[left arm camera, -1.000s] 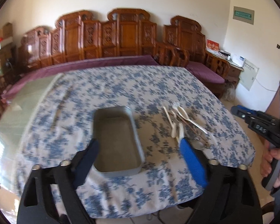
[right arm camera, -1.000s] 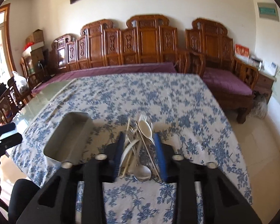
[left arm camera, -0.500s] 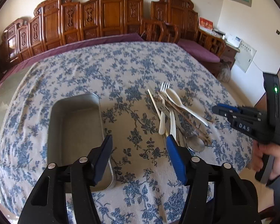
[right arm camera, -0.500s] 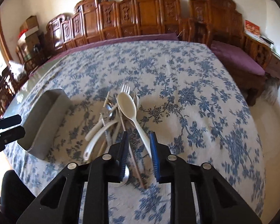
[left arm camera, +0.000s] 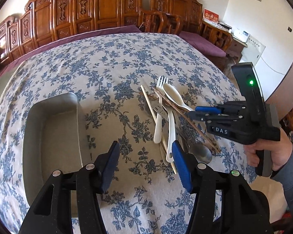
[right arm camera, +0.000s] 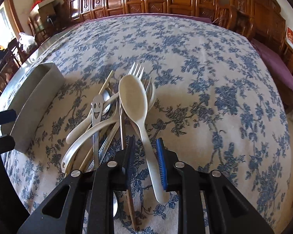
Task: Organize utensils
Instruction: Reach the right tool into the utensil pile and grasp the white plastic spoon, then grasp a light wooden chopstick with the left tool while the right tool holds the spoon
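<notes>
**Right jaws narrow around the white spoon's handle**

The right gripper (right arm camera: 144, 163) has just been closing, and its blue pads now stand narrowly either side of the handle of the white plastic spoon (right arm camera: 133, 99). A slim gap shows on both sides of the handle, so the pads do not yet press it: near shut, holding nothing. Compared with a second ago, this gripper has dropped low over the heap and lined up with the topmost spoon.

The left gripper (left arm camera: 144, 163) has also narrowed to about half open. It is empty, over bare tablecloth (left arm camera: 107, 62) between the metal tray (left arm camera: 78, 117) and the utensil pile (left arm camera: 166, 120), closer to the table than before.

The pile lies right of the tray: white spoons, a steel fork (right arm camera: 136, 71), a smiley-faced steel handle (right arm camera: 97, 107), chopsticks. The tray holds nothing, so sorting has barely begun. The likely next step is pinching the spoon; lifting it may drag the crossing chopsticks.
</notes>
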Demonstrator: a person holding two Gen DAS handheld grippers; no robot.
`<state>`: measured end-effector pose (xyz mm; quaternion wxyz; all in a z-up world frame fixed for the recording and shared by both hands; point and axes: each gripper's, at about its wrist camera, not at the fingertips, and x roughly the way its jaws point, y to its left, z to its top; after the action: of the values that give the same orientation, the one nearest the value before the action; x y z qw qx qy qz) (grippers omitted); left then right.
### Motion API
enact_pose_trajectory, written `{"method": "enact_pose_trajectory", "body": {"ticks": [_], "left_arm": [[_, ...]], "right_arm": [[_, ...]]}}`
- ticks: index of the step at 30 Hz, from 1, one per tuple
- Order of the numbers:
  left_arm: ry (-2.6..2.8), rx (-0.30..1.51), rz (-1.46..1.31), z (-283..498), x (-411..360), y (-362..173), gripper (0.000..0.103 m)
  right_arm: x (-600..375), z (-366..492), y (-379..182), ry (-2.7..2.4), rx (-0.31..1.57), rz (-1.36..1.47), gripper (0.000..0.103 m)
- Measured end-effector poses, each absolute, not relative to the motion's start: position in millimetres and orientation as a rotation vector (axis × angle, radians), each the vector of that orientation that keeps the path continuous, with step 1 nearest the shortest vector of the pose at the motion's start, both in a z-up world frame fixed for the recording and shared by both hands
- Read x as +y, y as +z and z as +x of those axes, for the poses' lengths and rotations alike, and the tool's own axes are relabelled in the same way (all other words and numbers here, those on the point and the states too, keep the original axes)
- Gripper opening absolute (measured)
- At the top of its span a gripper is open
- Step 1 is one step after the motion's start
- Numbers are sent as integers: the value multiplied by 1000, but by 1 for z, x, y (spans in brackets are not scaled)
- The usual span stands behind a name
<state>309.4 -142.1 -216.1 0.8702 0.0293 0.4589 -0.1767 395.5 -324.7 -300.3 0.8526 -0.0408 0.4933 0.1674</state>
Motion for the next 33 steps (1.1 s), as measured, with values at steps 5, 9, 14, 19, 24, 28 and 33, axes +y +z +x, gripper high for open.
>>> {"method": "enact_pose_trajectory", "body": {"ticks": [5,9,14,19,24,28,33], "left_arm": [[-372,962,75,315,-149,-221,53],[-383,966,83,320,-158,-228,53],[-418,981,108,330,-172,-238,41],[-442,1004,125,345,-182,-248,27],[-447,1027,107,360,-186,-254,27],[-422,1046,53,376,-179,-257,26],[-399,1064,3,391,-175,-260,26]], "right_arm": [[-334,384,-285,399,1001,-29,10],[-345,373,-273,414,983,14,10],[-362,353,-264,393,951,66,10],[-373,334,-263,335,934,65,10],[-385,322,-264,298,919,87,10],[-385,320,-267,276,924,53,10],[-387,320,-272,270,937,58,10]]}}
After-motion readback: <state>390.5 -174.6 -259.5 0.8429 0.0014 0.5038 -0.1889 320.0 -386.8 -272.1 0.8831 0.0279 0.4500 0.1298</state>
